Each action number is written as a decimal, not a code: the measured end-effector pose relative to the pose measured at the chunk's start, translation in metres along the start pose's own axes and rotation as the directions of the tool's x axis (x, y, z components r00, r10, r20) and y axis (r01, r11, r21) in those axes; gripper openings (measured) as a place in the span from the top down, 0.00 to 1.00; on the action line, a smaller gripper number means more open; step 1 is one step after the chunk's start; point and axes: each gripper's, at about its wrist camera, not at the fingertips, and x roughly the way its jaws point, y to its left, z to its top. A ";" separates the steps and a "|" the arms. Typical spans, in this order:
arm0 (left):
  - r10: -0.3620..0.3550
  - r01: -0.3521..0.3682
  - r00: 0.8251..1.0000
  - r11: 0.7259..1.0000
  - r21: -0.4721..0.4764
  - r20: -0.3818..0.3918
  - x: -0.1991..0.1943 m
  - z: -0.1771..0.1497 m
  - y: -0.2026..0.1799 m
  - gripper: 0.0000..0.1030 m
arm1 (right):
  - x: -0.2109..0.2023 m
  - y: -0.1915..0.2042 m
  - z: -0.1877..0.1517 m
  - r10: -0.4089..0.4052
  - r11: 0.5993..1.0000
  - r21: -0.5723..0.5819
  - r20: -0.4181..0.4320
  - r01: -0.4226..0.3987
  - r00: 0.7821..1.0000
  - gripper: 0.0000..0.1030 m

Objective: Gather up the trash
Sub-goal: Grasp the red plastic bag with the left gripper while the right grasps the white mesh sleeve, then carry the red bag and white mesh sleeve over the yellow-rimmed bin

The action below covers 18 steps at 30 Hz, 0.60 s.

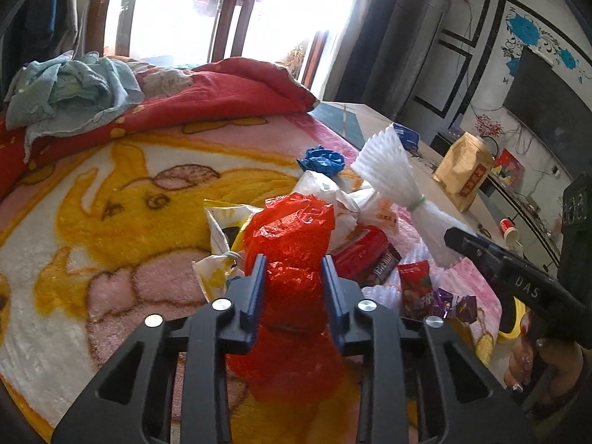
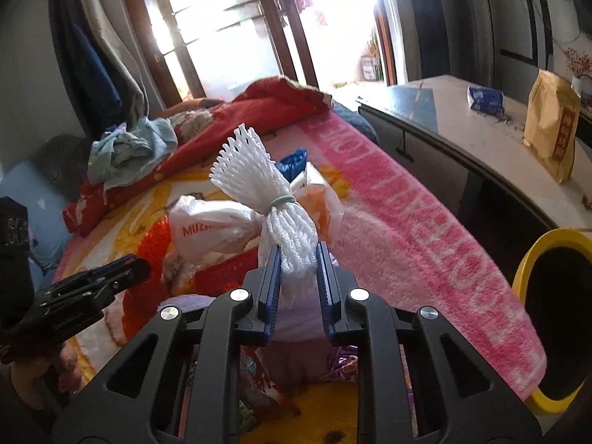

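My left gripper (image 1: 294, 262) is shut on a crumpled red plastic bag (image 1: 296, 236), held above the blanket. My right gripper (image 2: 298, 251) is shut on a white foam net bundle (image 2: 270, 199) tied with a green band; the bundle also shows in the left wrist view (image 1: 399, 181), held in the air. Below lie a white printed bag (image 2: 218, 229), a blue crumpled bag (image 1: 322, 161), a red packet (image 1: 364, 249), a chocolate wrapper (image 1: 384, 262) and purple candy wrappers (image 1: 451, 303). A yellow-rimmed bin (image 2: 555, 318) stands at the right.
The trash lies on a pink and yellow cartoon blanket (image 1: 111, 203) on a bed. A red quilt (image 1: 222, 88) and light blue clothes (image 1: 70, 88) lie at the far end. A table (image 2: 444, 125) beside the bed holds a tan paper bag (image 2: 551, 125) and a blue packet (image 2: 484, 98).
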 end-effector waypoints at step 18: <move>-0.100 0.097 0.978 0.995 0.028 0.185 -0.054 0.030 -0.029 0.79 | -0.046 -0.020 0.005 -0.058 0.998 0.018 0.103 0.056 0.993 0.87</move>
